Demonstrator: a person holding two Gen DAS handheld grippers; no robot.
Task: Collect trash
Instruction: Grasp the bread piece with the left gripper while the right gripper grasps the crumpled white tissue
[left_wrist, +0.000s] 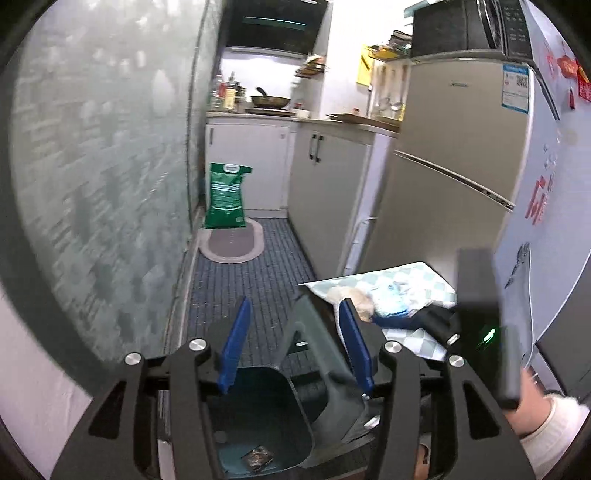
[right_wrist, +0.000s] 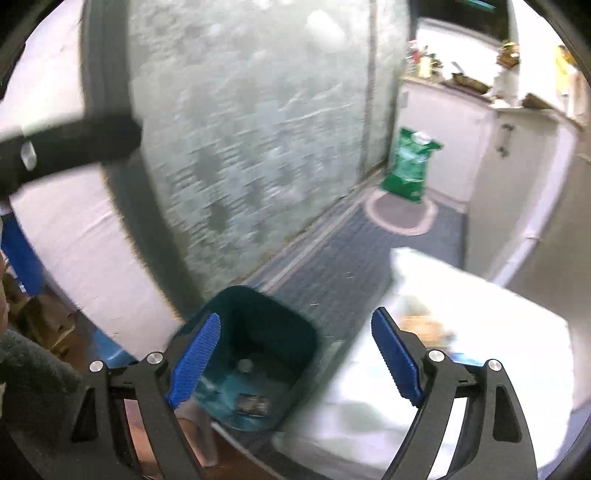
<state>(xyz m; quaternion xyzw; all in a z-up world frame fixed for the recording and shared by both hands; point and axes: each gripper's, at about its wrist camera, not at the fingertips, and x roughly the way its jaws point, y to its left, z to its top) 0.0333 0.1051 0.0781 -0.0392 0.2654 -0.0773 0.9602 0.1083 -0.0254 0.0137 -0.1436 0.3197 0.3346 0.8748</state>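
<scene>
A teal bin (left_wrist: 258, 398) stands on the floor below me, its grey lid (left_wrist: 314, 369) tipped up. A dark wrapper (left_wrist: 257, 458) lies at the bin's bottom. My left gripper (left_wrist: 295, 301) hangs over the bin with the lid between its blue pads; the left pad stands clear of the lid. On the checked tablecloth (left_wrist: 424, 280) to the right lie crumpled tissues (left_wrist: 354, 299) and a blue packet (left_wrist: 391, 306). The right gripper (right_wrist: 295, 315) is open and holds nothing, above the bin (right_wrist: 258, 314) and the table edge (right_wrist: 480, 350). Its black body (left_wrist: 476, 314) shows beside the table.
A frosted glass wall (left_wrist: 103, 166) runs along the left. A green bag (left_wrist: 226, 195) stands on an oval mat (left_wrist: 232, 243) at the far end. White cabinets (left_wrist: 325, 177) and a fridge (left_wrist: 443, 166) line the right. A narrow blue striped floor (left_wrist: 251, 288) lies between.
</scene>
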